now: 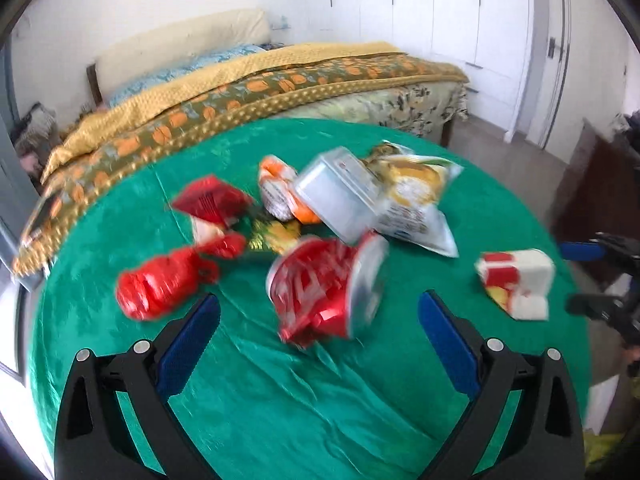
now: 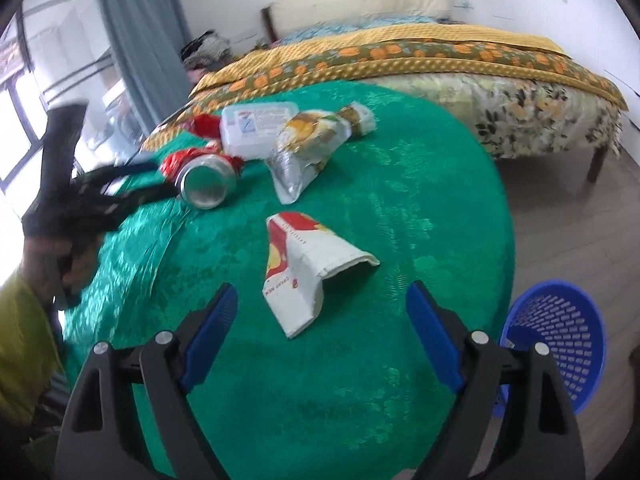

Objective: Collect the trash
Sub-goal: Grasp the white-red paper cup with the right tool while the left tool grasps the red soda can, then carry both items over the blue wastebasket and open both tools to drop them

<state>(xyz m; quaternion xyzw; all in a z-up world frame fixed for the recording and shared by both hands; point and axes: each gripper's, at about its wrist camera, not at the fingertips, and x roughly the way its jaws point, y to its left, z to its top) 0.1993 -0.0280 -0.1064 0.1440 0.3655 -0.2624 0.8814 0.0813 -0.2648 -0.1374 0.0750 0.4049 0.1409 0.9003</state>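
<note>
Pick-up step, nothing held yet. Right gripper fingers wide, empty, w/ the white-red carton centre frame on the desk. Left gripper also wide, empty, crushed red can ahead. Next: close on carton, carry to blue basket lower right.

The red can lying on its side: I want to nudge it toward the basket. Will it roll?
Probably: the red can lies on its side on the green cloth. It looks dented, so it may wobble. Likely light.
</note>
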